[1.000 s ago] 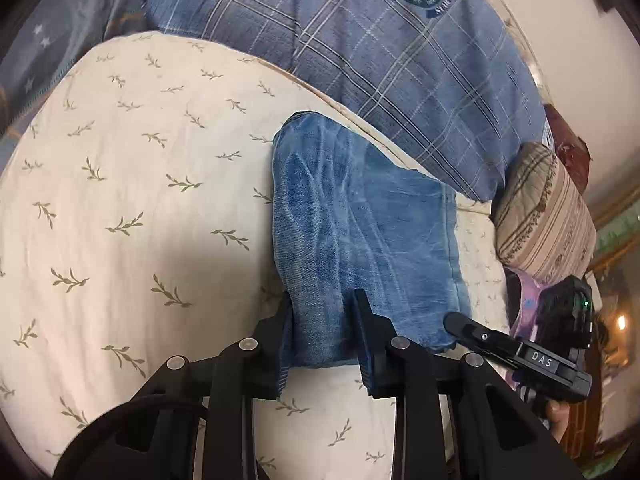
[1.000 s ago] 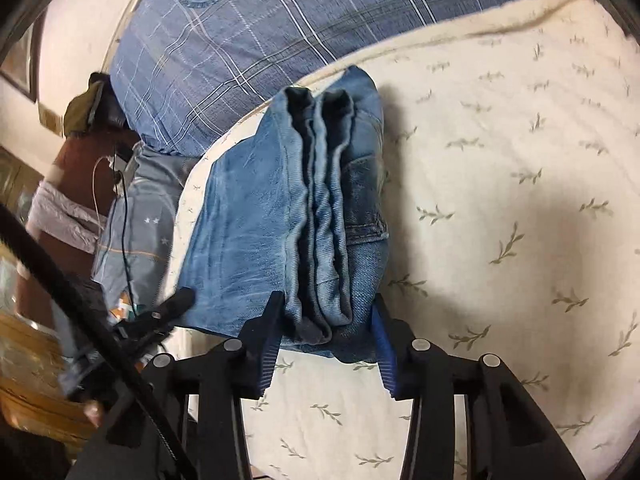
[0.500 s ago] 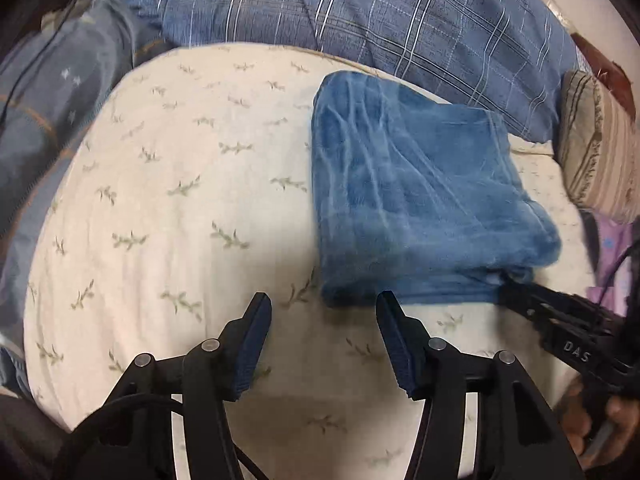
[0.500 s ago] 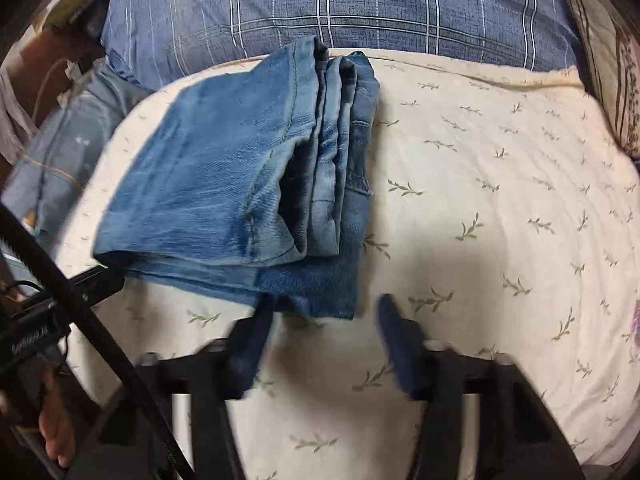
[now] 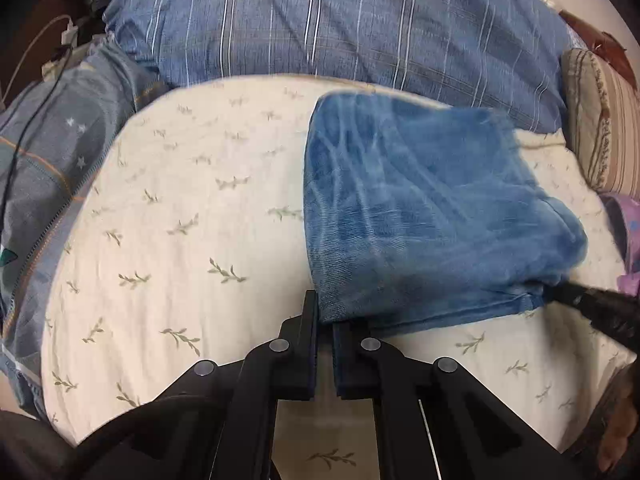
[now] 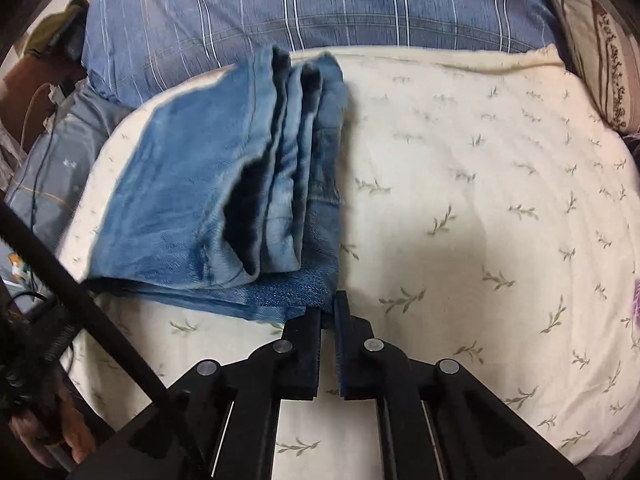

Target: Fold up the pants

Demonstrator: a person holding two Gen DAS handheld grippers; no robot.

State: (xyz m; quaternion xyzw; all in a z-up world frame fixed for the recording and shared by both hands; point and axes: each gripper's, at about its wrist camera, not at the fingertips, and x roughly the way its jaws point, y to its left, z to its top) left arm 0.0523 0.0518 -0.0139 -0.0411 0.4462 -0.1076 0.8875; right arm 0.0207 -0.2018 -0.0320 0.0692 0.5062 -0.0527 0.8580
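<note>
Closing again after a brief release, both pairs of jaws now pinching the near edge of the folded jeans on the bed, having been spread and clear of the cloth half a second earlier. Left gripper biting the near left corner of the bundle, jaws nearly touching with denim between them. Right gripper doing likewise at the near right corner, jaws drawn tight on the bottom layer of denim. Gripping both near corners at once, likely for carrying that edge over in one more fold or squaring the stack, a corner each keeping the layers from sliding apart. Lying as a compact stacked rectangle on the leaf-print sheet, just in front of the blue plaid pillow, its far edge close to that pillow. Running its long axis from the grippers toward the pillow, judging by the right wrist view, with the stacked fold edges showing along the right side and the smooth folded face toward the left. Sitting near the striped cushion at the right edge.
</note>
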